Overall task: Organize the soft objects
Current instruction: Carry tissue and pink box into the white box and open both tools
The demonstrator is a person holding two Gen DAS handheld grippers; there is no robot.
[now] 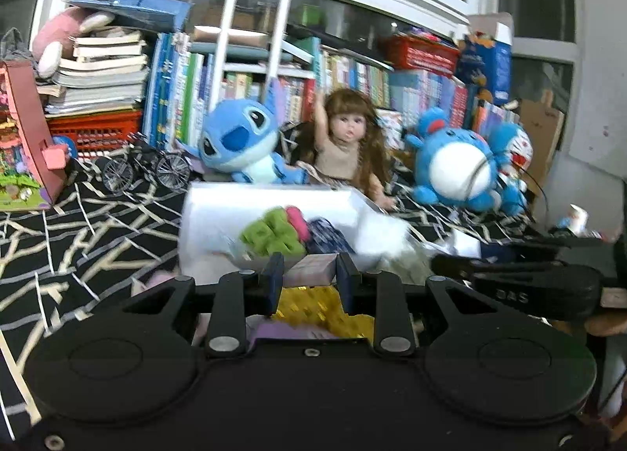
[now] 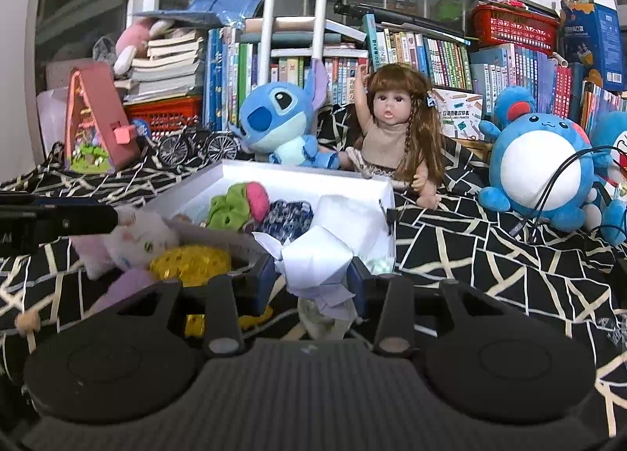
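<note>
Left wrist view: my left gripper (image 1: 309,274) is clamped on the near wall of the white box (image 1: 270,212), I think; blur makes that edge hard to read. Green scrunchie (image 1: 272,233) and a dark patterned cloth (image 1: 327,239) lie inside, smeared. Gold sequin thing (image 1: 313,306) is half hidden under the fingers. Right side is cut off by the other rig.

Right wrist view: right gripper (image 2: 313,274) is clamped on a white paper-wrapped bundle (image 2: 315,259), its lower end hidden behind the body. Pale plush (image 2: 133,239) partly covered at left. Black cloth w/ pale line pattern (image 2: 490,255), books (image 2: 431,55) and windows behind.
</note>
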